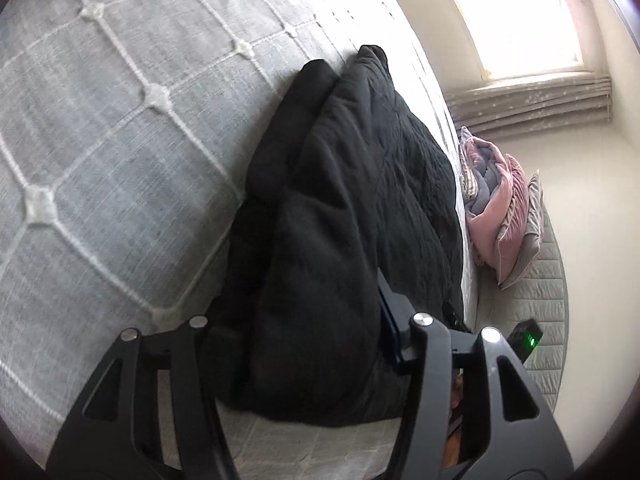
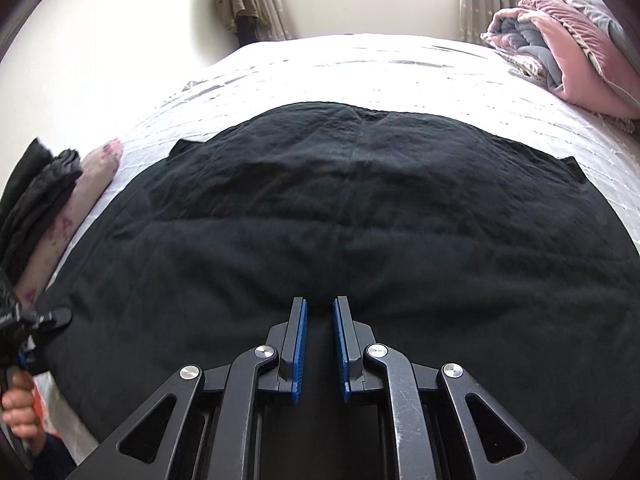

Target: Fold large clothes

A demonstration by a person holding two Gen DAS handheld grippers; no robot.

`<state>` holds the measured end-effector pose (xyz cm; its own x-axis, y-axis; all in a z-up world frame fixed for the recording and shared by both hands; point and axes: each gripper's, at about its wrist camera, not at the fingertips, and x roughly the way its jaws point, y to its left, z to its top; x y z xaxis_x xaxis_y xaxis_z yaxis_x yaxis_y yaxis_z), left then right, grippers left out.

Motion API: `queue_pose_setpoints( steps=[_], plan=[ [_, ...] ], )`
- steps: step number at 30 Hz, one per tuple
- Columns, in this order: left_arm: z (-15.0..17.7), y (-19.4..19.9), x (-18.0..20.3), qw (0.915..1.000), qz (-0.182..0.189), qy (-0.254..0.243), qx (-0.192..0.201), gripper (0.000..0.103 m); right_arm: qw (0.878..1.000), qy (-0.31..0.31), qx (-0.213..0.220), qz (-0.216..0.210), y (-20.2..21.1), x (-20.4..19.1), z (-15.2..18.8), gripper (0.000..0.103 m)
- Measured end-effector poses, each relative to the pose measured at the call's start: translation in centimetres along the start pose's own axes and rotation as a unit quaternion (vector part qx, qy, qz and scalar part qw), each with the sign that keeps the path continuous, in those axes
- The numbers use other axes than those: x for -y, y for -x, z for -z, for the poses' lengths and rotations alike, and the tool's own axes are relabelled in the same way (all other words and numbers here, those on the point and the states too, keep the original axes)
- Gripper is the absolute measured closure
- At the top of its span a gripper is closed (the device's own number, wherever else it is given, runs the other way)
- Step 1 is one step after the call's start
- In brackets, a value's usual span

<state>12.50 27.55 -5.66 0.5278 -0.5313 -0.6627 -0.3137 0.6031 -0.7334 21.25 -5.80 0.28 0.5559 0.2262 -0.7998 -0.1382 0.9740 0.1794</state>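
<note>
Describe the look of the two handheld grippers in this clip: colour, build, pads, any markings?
Both are matte black linkage frames with triangular cut-outs and round silver pivot pins. The right gripper carries ribbed blue pads on its fingers, and its arm shows fine scratches. The left gripper is the same design; one blue pad edge shows. At the right view's edge, a bare hand grips a handle.

1. The black garment (image 1: 340,240) bulges between the left gripper's (image 1: 304,320) fingers, hiding their pads.
2. The picture's left edge cuts the dark folded clothes (image 2: 36,196) in the right wrist view.
3. Glare washes out the bedspread (image 2: 360,68).
</note>
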Motion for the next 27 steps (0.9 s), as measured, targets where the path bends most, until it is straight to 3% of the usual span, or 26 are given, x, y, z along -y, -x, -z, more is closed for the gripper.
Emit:
queue_pose_setpoints(
  steps=[8, 21, 27],
  plan=[
    [0.0, -0.7, 2.0, 0.9979, -0.033, -0.053, 0.017, 0.044, 0.999, -0.032, -0.010, 0.013, -3.3, 1.0, -4.6, 0.089],
    [-0.9, -1.4, 2.4, 0.9971, -0.030, -0.067, 0.017, 0.044, 0.996, -0.071, -0.025, 0.047, -9.1, 2.8, -11.2, 0.088],
    [-1.2, -1.2, 1.9, 0.9975, -0.021, -0.066, 0.015, 0.044, 0.994, -0.088, -0.027, 0.054, -10.1, 3.2, -12.4, 0.088]
  ],
)
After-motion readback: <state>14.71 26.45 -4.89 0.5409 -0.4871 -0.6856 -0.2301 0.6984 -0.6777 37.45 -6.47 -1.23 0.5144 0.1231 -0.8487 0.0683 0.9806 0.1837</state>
